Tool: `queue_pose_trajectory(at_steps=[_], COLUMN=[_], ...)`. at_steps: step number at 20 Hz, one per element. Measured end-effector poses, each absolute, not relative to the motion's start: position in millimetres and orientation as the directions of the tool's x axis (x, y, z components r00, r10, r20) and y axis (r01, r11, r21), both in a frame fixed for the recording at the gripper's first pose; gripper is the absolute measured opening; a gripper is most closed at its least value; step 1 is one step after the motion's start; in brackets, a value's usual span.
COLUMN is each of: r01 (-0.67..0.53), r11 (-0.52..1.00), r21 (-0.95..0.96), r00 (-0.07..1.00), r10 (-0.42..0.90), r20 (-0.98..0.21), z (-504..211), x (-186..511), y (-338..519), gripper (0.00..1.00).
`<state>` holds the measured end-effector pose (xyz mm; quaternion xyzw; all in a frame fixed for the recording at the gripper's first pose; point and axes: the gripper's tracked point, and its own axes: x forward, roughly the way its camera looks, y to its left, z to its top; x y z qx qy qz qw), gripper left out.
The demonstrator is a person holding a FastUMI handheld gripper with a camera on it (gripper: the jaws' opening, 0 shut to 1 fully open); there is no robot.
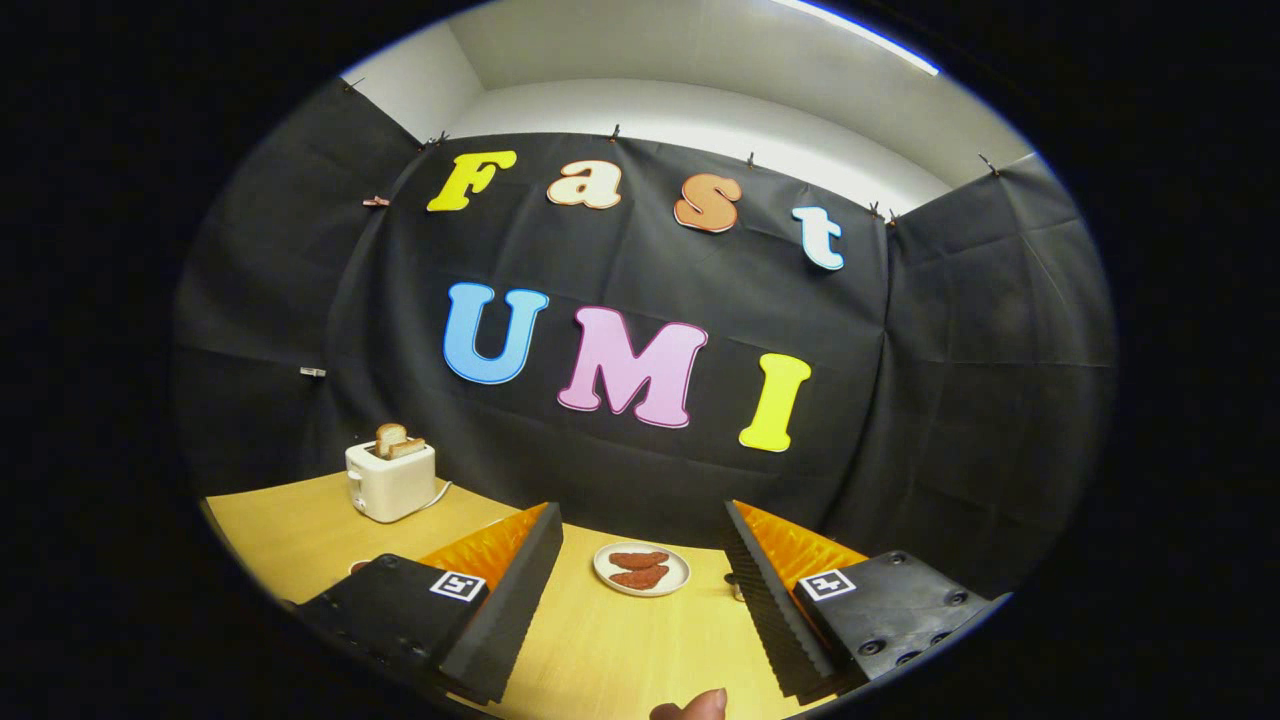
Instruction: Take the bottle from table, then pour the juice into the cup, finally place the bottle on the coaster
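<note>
Hand-held gripper (640, 590): fingers spread wide, nothing between them, held above the wooden bench (620, 650) and aimed toward its far edge.

Plate (641, 569): small, pale, round, set on the bench just ahead of the fingers, on the line between them, near the far edge. Carried two reddish-brown flat pieces of food (639, 568), kind not told.

Toaster (390, 481): cream-coloured, toward the far left corner of the bench, with toast slices (398, 441) standing up out of its slots and a cord trailing off its right side.

Fingertip (700, 706): a person's, at the near edge of the bench, between the two fingers.

Small metallic item (737, 588): just beside the inner face of the right finger, too little seen to name.

Task's things: bottle, cup and coaster not located anywhere on the stretch of bench seen; place of the bottle could not be told.

Progress: not settled. Empty, wide fingers would suit either a bottle waiting to be taken or one already set down on the coaster. Whether juice sat in the cup could not be judged.

Writing: no brand or label legible on toaster or plate. Square black-and-white markers (458, 585) on the gripper body, patterns without readable words.
</note>
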<state>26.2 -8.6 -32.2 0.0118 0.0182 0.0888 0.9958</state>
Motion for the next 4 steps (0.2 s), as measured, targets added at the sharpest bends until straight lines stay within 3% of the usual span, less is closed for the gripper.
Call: queue_pose_trajectory(at_steps=[4], r01=[-0.185], r11=[0.978], r21=[0.098], r00=[0.982], r10=[0.187], r20=[-0.014], z=[-36], x=[16], y=[-26], gripper=[0.97])
